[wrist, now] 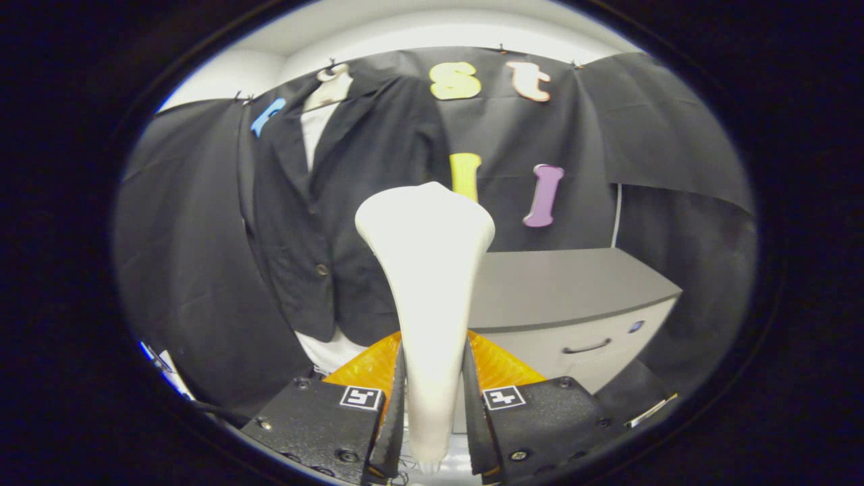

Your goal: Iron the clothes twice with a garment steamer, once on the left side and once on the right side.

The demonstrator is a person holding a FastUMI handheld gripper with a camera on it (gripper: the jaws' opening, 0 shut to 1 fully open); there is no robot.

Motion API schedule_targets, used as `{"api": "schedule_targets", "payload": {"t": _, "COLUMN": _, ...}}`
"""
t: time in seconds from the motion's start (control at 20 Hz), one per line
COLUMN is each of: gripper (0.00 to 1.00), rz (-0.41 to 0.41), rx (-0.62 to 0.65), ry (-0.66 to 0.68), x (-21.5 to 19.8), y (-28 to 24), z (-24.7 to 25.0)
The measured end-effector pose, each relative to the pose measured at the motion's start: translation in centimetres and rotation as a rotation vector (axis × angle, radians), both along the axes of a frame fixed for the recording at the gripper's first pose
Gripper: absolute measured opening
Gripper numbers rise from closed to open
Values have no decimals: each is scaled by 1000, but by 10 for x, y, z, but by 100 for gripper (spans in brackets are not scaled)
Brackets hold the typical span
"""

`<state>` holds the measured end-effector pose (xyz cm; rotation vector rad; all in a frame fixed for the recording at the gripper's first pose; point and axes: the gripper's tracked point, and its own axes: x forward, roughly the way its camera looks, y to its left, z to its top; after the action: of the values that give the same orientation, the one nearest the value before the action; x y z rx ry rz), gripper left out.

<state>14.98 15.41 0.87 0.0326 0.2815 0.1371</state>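
- Booth wall (661,135): black cloth, hung from clips along its top edge, forms the backdrop behind everything; a pale ceiling strip shows above it.
- Jacket (351,202): dark, hanging on a pale hanger form against the wall, beyond the tool and off to its left side. Lapels open at the top over a white shirt (314,131); one button is visible at the front closure. The white shirt hem also shows below the jacket's lower edge.
- Cabinet (594,324): grey top, white drawer front with a dark curved handle, stands to the right of the jacket, beyond the tool. Its tabletop surface carries nothing visible.
- Garment steamer (428,270): cream-white body, upright, narrow at the bottom and flaring to a broad head at the top. The head stands in front of the jacket's right edge; whether it touches the fabric cannot be told.
- Tool (432,405): closed on the garment steamer's narrow handle, both fingers pressing its sides. Square markers sit on top of each finger block.
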Motion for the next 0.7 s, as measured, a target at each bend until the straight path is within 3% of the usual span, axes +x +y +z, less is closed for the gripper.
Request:
{"api": "schedule_targets", "payload": {"t": 0.3, "gripper": 41, "rz": -98, "rx": -8, "ry": 5, "x": -55, "y": -166, "z": -24}}
{"api": "schedule_targets", "payload": {"t": 0.7, "gripper": 41, "rz": -98, "rx": 38, "ry": 107, "x": -134, "y": -260, "z": -105}}
